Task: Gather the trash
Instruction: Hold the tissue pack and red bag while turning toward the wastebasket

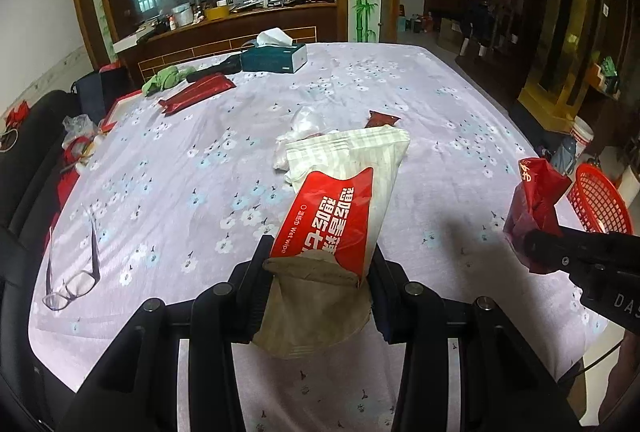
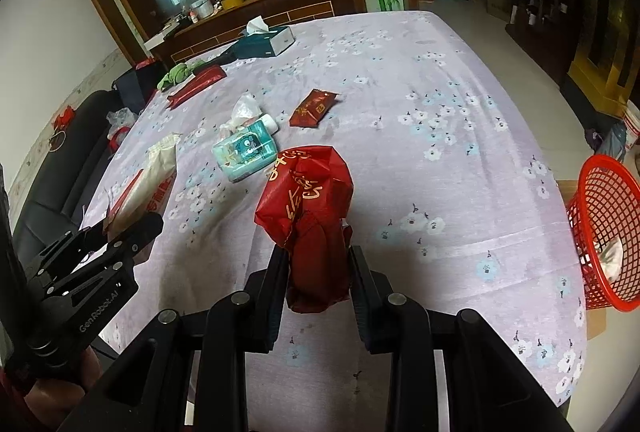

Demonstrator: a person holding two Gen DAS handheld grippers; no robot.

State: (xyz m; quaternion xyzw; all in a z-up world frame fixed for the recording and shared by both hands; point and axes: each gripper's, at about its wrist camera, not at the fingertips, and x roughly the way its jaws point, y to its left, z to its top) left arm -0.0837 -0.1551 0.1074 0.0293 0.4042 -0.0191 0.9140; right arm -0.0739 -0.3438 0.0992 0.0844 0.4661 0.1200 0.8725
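My left gripper [image 1: 320, 264] is shut on a red-and-white wet wipe pack [image 1: 344, 191], held above the flowered tablecloth [image 1: 180, 159] with a beige flap hanging below the jaws. My right gripper [image 2: 318, 256] is shut on a crumpled red plastic bag [image 2: 308, 199], also lifted off the table. A red mesh basket [image 2: 604, 232] stands past the table's right edge, with something silvery inside. In the left wrist view the right gripper [image 1: 534, 252] and its red bag [image 1: 536, 199] hang just left of the basket [image 1: 600, 203]. Loose on the cloth lie a dark red sachet [image 2: 314, 107], a teal wipes pack [image 2: 246, 151] and clear plastic [image 2: 244, 107].
Glasses [image 1: 76, 272] lie near the table's left edge. At the far left sit a long red packet [image 2: 198, 81], a green cloth [image 2: 176, 73] and a tissue box [image 2: 266, 39]. A small white bottle [image 2: 268, 121] lies beside the teal pack. A dark sofa [image 2: 68, 167] runs along the left side.
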